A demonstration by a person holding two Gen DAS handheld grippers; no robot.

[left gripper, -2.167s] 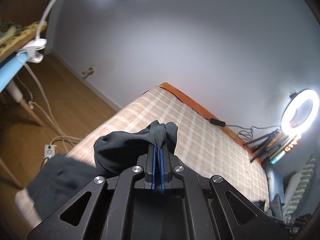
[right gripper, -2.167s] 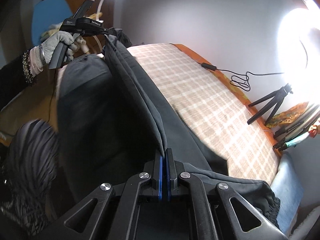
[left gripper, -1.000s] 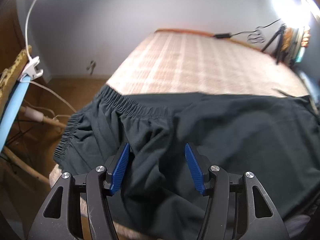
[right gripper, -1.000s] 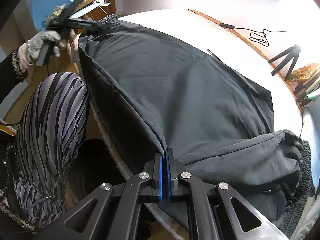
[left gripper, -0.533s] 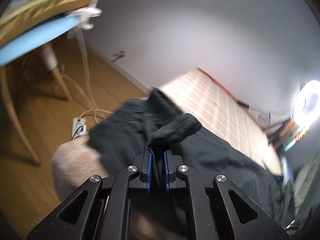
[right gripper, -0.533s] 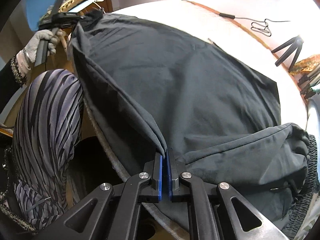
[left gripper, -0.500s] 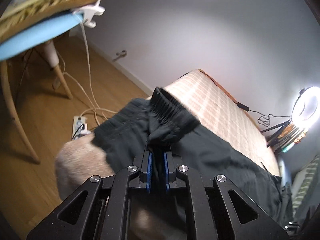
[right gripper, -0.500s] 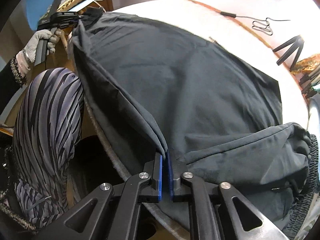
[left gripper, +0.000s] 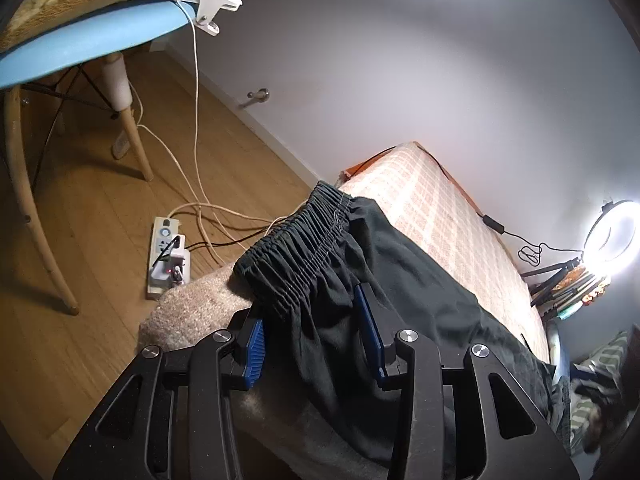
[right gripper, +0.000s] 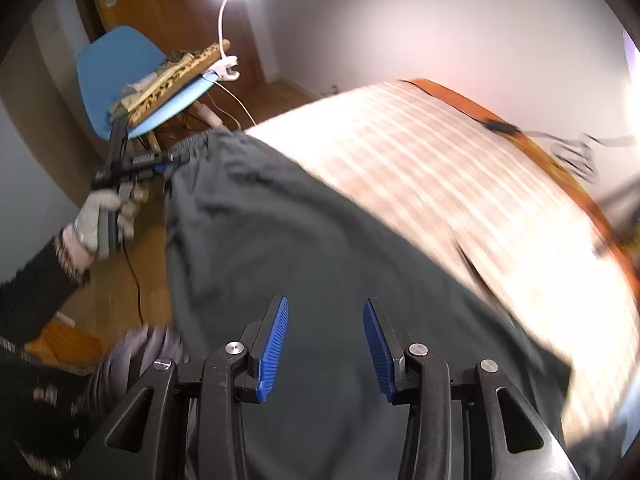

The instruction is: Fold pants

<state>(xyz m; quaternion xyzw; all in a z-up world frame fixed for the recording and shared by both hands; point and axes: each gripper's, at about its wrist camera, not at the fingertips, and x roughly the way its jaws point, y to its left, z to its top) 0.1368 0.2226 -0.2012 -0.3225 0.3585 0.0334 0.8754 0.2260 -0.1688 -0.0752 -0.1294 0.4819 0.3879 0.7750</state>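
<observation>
Dark grey pants (left gripper: pixel 400 280) lie spread along the near edge of the bed, elastic waistband (left gripper: pixel 296 248) at the bed's left end. My left gripper (left gripper: pixel 312 328) is open, its blue pads either side of the cloth just behind the waistband. In the right wrist view the pants (right gripper: pixel 320 248) cover the near side of the bed. My right gripper (right gripper: pixel 324 340) is open and empty above them. The left gripper (right gripper: pixel 160 168) shows at the waistband, held by a gloved hand.
The bed has a peach checked cover (left gripper: pixel 452 220) with a cable along its far edge. A blue chair (left gripper: pixel 80 48) with a clip lamp stands left, a power strip (left gripper: pixel 166 256) and cords on the wood floor. A ring light (left gripper: pixel 612 236) and tripod stand at right.
Both grippers were shut on the pants half a second ago and have now opened. The pants now lie on the bed. The right wrist view has swung upward and is blurred.
</observation>
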